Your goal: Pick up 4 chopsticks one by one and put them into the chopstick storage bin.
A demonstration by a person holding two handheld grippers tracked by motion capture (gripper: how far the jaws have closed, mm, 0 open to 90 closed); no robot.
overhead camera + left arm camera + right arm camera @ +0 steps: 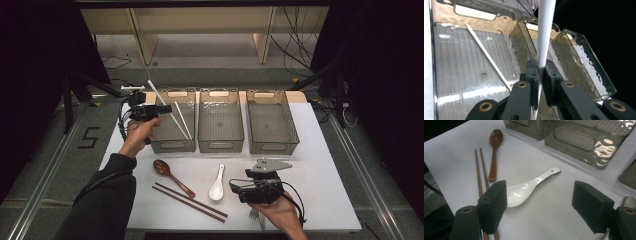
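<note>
1. Left gripper (167, 108): black two-fingered tool, held over the left bin; fingers (533, 75) closed tight on a long white plastic chopstick (544, 35), which slants up and away from them.
2. Second white chopstick (487, 56): lies loose on the ribbed floor of the left bin, slanting across it.
3. Left bin (172, 146): clear smoky plastic basket with a handle slot, first of three in a row at the back of the white counter (325, 170).
4. Middle bin (220, 145) and right bin (272, 146): same make, side by side.
5. Right gripper (540, 207): rests low near the counter's front edge, fingers spread wide, nothing between them.
6. White ceramic soup spoon (529, 187): on the counter just ahead of the right gripper.
7. Brown wooden spoon (494, 152) and pair of brown wooden chopsticks (480, 172): on the counter, left of the soup spoon.
</note>
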